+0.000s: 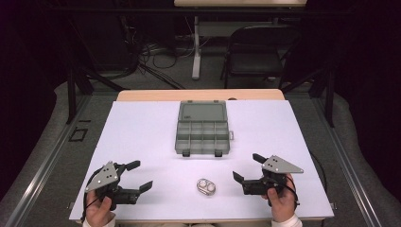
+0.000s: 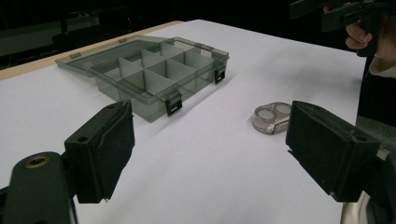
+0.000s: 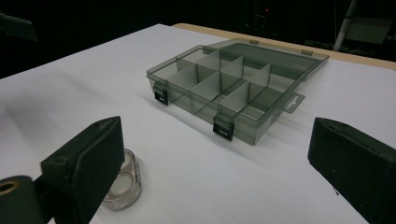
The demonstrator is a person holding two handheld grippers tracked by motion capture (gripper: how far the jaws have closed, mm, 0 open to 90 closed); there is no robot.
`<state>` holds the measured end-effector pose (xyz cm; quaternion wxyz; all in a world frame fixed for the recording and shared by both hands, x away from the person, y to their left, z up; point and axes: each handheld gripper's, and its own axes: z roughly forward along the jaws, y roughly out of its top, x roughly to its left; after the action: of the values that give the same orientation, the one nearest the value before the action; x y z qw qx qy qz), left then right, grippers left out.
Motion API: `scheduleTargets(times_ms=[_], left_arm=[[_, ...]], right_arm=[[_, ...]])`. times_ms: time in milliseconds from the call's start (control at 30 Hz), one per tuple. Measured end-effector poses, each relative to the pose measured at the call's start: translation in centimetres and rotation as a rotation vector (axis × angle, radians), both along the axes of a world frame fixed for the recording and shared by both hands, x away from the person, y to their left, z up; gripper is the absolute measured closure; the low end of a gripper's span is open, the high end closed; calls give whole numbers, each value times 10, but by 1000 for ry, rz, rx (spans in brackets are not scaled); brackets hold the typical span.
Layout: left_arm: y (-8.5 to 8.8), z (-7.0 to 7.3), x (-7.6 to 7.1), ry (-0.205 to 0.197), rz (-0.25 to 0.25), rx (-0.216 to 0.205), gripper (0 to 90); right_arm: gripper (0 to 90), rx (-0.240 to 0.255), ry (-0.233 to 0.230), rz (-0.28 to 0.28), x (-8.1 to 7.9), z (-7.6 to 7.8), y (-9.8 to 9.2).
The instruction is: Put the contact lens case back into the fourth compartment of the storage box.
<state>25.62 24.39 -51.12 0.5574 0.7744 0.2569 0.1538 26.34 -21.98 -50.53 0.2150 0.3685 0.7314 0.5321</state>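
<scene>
A white surface [image 1: 142, 137] is standing in a dark room. The open compartment box [image 1: 203, 128] is sitting empty, mid-surface. The small clear case [image 1: 206, 187] is lying between the left tool [image 1: 137, 176] and right tool [image 1: 247, 168], both gaping empty.

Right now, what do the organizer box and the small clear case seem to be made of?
Organizer box: probably smoke-grey translucent plastic, glossy; its dividers show through the walls, and its latches are black. Small clear case: likely clear hard plastic, shiny; two pale round pieces show through it, and what those are made of cannot be told.
</scene>
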Motion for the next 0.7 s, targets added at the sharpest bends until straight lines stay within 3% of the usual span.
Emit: scheduleTargets(times_ms=[300,467,700], left_arm=[[0,0,0,3,-1,1,162],[0,0,0,3,0,1,162],[0,0,0,4,0,1,162]], right_arm=[[0,28,35,19,1,0,1],[0,-3,77,6,3,-3,6],[0,-41,92,-4,4,-4,9]])
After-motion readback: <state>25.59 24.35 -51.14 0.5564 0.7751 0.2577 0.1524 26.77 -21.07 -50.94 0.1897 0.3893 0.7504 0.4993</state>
